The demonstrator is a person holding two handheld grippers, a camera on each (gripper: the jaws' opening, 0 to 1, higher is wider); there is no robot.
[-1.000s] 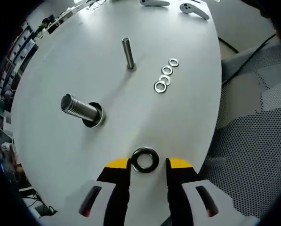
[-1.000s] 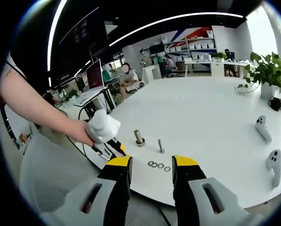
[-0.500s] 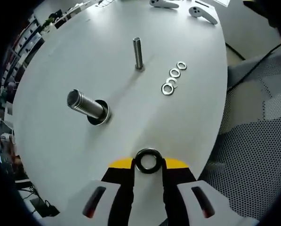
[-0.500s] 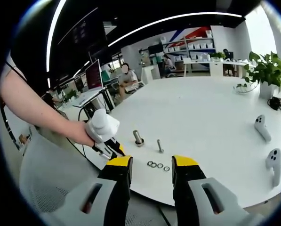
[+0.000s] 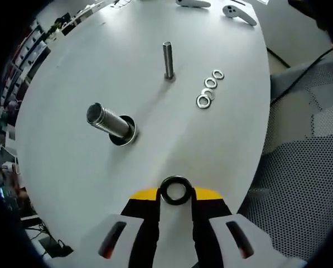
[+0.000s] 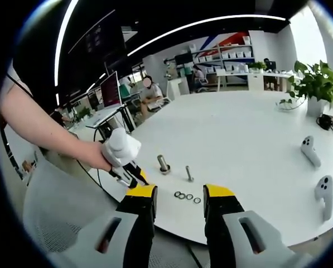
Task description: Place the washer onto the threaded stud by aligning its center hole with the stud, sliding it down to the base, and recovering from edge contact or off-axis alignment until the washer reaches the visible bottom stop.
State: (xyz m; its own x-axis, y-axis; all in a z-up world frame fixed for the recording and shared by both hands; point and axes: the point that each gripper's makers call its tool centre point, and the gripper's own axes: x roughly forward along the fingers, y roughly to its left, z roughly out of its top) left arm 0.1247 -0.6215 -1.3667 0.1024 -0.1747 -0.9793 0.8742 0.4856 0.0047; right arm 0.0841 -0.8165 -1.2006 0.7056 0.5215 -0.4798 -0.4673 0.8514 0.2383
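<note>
Dark steel, one washer clamped between the jaws of my left gripper, held just above the white tabletop. Beyond it stand two studs: one thick threaded stud, already ringed by a dark washer at its base, and one thin stud farther off. Three small washers lie in a row beside the thin one. My right gripper hangs off the tabletop edge, jaws apart, holding nothing.
</note>
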